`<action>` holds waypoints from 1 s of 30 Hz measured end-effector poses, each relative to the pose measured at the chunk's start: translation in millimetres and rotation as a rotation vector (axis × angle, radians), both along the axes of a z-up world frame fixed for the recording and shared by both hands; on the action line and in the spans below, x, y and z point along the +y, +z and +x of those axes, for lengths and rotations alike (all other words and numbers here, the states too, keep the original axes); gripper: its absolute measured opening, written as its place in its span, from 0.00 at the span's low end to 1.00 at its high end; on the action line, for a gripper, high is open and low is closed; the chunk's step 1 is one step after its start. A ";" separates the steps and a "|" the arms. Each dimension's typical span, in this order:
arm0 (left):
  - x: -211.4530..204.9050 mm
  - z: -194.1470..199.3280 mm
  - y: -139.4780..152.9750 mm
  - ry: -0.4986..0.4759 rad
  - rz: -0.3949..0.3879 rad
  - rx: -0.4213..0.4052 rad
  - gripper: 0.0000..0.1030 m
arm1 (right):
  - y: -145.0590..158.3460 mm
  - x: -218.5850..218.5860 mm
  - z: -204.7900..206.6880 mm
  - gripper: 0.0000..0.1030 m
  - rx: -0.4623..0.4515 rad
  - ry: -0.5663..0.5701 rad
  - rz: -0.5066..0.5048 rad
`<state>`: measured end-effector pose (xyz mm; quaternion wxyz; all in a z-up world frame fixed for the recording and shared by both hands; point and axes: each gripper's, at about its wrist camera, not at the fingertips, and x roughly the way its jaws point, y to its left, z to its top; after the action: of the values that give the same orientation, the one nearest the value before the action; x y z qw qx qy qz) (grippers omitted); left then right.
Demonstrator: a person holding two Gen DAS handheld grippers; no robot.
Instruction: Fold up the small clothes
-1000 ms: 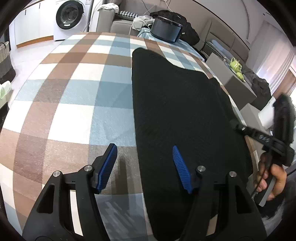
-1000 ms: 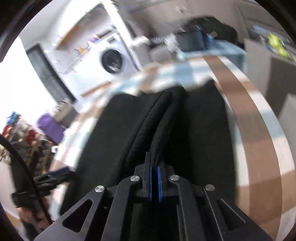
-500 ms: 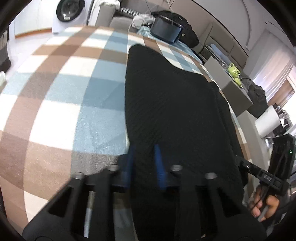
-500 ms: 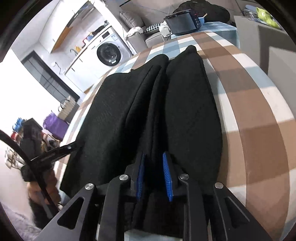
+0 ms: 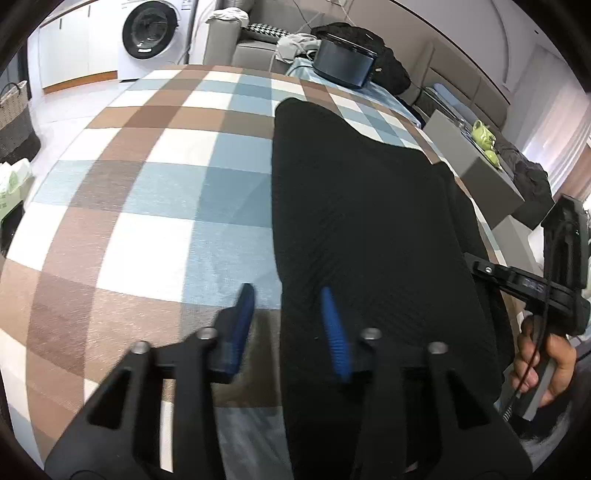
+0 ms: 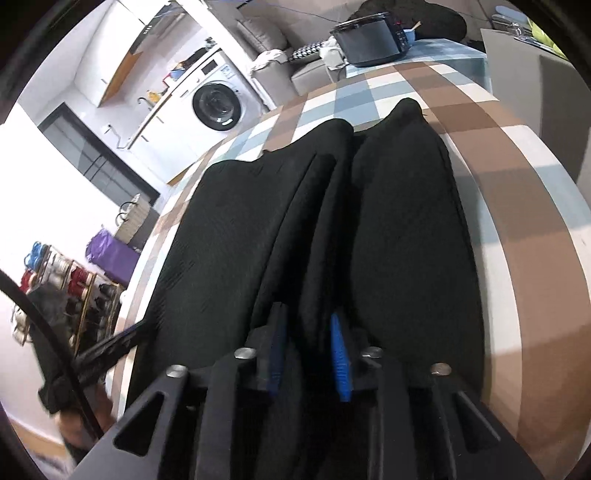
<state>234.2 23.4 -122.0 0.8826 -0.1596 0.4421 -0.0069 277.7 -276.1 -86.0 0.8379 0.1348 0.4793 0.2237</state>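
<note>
Fig.: Laundry/living rm, washing machine [image 5: 151, 33] at upper left of the left wrist view; checked tablecloth [image 5: 147, 206] in brown, blue & white covers the work surface. A black knit garment [image 5: 369, 221] lies flat on it, right of frame centre. Its long axis runs from the lower edge twd the upper centre, i.e. straight away from both tools.

L: left gripper [image 5: 288, 321] sits at the near end, astride the garment's left edge. One pad is over cloth, the other over knit. Jaws apart, just been opening, pressing nothing.

R: right gripper [image 6: 308, 347] is also at the near end, over the raised centre fold [image 6: 325, 229] btwn the two dark lobes. Jaws apart w/ that ridge btwn them, just been closing. Pad contact can't be told.

Judgement: both are equally near. The next fold prob. goes across the long axis, left edge carried over twd the ridge.
</note>
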 end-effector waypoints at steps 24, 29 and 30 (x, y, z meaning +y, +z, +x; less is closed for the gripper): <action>-11.2 1.6 -3.2 -0.042 -0.031 0.021 0.44 | 46.9 -44.8 -17.6 0.03 -0.245 -0.099 -0.020; -12.5 4.1 -4.4 -0.052 -0.037 0.023 0.44 | 38.5 -52.5 -15.5 0.04 -0.227 -0.168 -0.059; -12.9 4.8 -4.7 -0.056 -0.035 0.025 0.44 | 24.8 -53.4 -9.1 0.04 -0.187 -0.188 -0.090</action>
<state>239.0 10.5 -126.7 0.8735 -0.1629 0.4573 -0.0373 268.5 -329.5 -61.3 0.9014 0.1198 0.3938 0.1339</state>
